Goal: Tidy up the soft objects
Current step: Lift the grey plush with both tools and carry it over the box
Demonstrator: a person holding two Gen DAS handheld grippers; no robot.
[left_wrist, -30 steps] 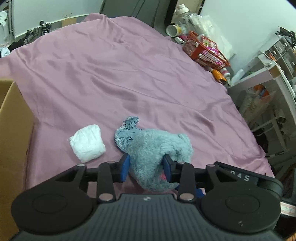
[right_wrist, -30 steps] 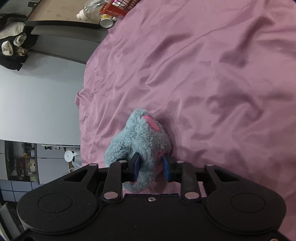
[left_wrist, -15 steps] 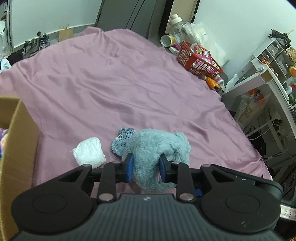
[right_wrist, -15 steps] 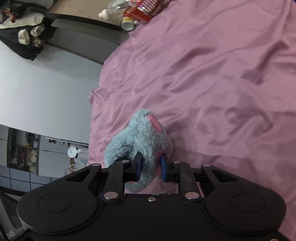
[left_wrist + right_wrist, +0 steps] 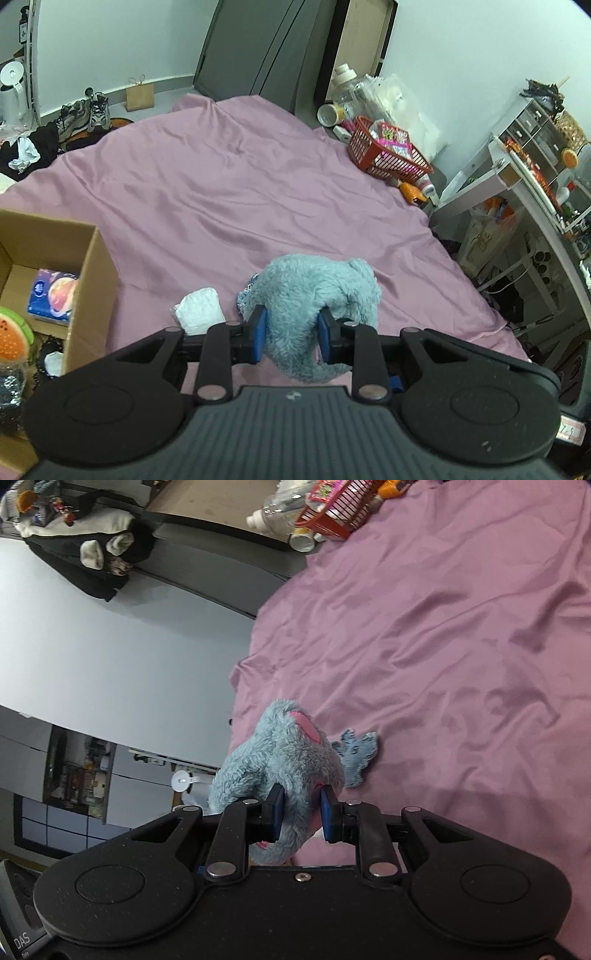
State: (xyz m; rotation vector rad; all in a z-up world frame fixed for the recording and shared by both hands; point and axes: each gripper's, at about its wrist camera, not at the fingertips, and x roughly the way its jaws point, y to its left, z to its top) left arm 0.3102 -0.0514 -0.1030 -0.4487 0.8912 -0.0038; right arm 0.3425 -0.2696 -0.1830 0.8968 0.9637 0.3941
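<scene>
Over the pink bedsheet (image 5: 229, 192), you are gripping the blue plush toy (image 5: 314, 295) with both the left gripper (image 5: 290, 334) and right gripper (image 5: 301, 814), each clamping its fur; a cardboard box (image 5: 88, 280) is sitting at the left.

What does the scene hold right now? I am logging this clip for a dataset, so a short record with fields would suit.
surface: purple bedsheet
held item: blue plush toy, lifted
left gripper: shut on the plush
right gripper: shut on the plush
on the sheet: white soft bundle; blue knit piece
container: open cardboard box at left, some items already inside
background: red basket at the bed's far edge
</scene>
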